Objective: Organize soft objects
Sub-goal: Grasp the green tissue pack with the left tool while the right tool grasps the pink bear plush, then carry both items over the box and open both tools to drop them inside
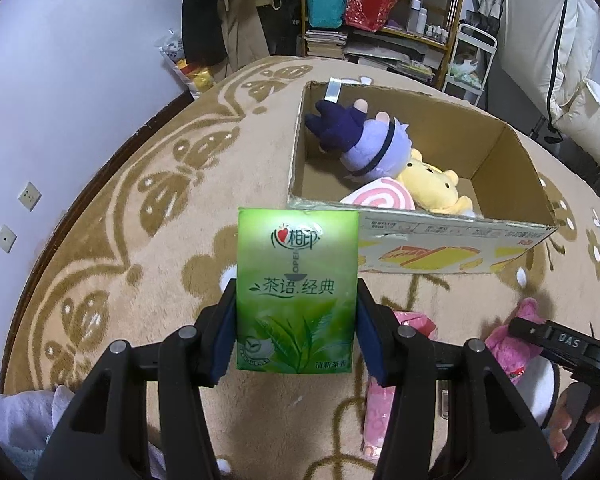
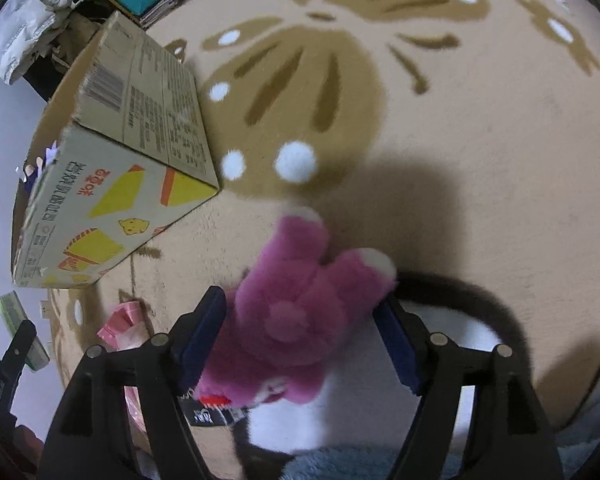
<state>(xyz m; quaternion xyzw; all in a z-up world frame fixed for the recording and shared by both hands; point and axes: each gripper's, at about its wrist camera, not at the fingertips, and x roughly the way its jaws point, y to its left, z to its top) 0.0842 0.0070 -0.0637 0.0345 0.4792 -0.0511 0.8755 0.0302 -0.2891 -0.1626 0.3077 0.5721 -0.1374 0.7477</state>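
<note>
Upright, the green tissue pack (image 1: 296,292) sits clamped in the left tool (image 1: 296,320); right tool (image 2: 300,332) straddles the pink plush (image 2: 296,312).

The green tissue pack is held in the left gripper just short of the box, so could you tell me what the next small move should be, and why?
Probably carry it forward over the near wall and release. The left gripper is shut on the green tissue pack, which sits short of the cardboard box. The open box already holds plush toys, with free floor at the right.
</note>
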